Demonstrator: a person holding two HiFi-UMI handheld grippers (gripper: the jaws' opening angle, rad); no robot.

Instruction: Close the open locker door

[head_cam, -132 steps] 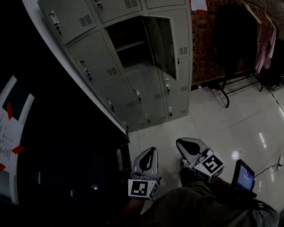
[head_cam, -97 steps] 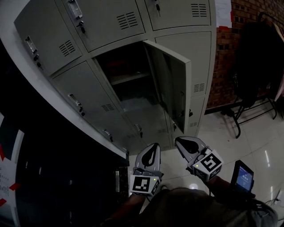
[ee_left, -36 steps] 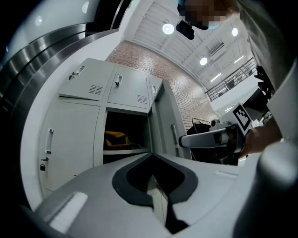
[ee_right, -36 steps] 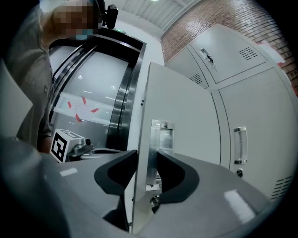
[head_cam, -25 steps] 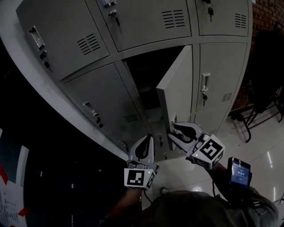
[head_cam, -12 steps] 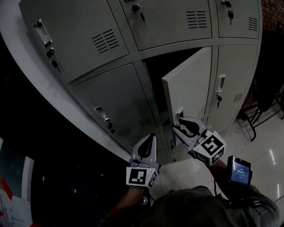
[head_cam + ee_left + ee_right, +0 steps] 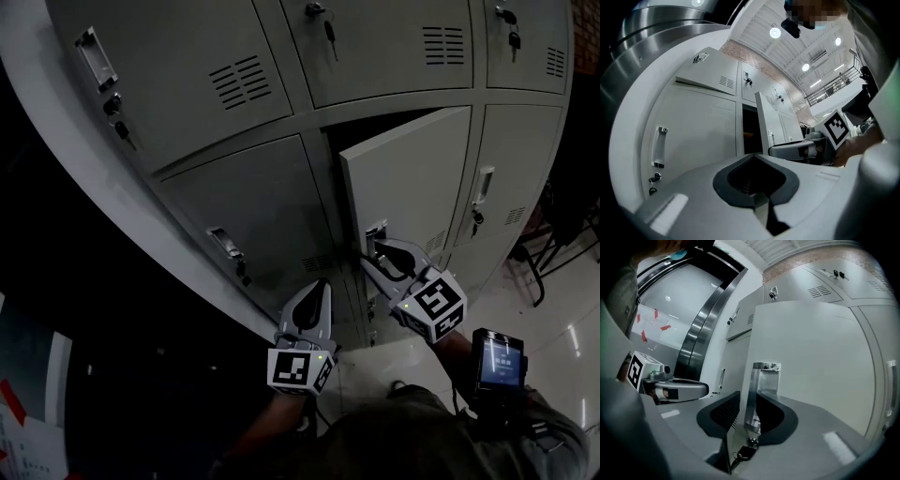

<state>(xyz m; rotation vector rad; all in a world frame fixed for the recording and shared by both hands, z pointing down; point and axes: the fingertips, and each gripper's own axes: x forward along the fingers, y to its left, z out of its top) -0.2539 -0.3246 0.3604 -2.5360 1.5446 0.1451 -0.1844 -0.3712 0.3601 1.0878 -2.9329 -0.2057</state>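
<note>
The open grey locker door [image 7: 412, 178] stands partly swung towards its dark compartment [image 7: 375, 127]. My right gripper [image 7: 375, 251] is at the door's lower left edge, shut on the metal door handle [image 7: 376, 232]. In the right gripper view the handle [image 7: 761, 390] stands upright between the two pads, with a key [image 7: 740, 453] hanging below it. My left gripper [image 7: 323, 284] hovers lower and to the left, in front of the closed neighbouring locker [image 7: 253, 206], its tips together and holding nothing. In the left gripper view the door [image 7: 764, 122] shows edge-on beside the right gripper [image 7: 774, 150].
Closed lockers with handles and keys surround the open one [image 7: 375, 47]. A dark glossy panel [image 7: 103, 375] lies to the left. A small screen device [image 7: 497, 361] sits on the right forearm. Black rack legs [image 7: 562, 253] stand on the tiled floor at right.
The door has swung further towards its frame, narrowing the dark opening. The right gripper has travelled left with the handle. The left gripper has shifted slightly along the lockers.
</note>
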